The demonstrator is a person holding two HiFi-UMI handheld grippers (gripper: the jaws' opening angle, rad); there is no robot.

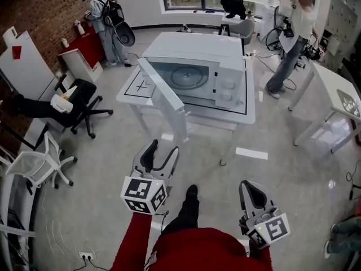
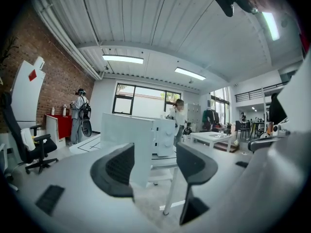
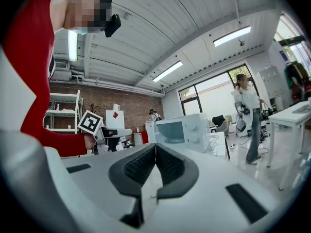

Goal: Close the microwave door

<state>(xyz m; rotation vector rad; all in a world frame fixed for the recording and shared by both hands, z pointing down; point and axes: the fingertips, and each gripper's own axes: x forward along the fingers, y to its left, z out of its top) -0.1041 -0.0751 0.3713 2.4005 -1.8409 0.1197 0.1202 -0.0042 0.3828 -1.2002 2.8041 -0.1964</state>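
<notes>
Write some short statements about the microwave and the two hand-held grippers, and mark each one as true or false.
1. The microwave door stands open. True.
2. The left hand-held gripper touches the door. False: it is apart from the door, over the floor in front of the table.
3. The right hand-held gripper has its jaws together. True.
4. The left hand-held gripper is shut on something. False: its jaws stand apart with nothing between them.
5. The microwave stands on the floor. False: it stands on the white table.
</notes>
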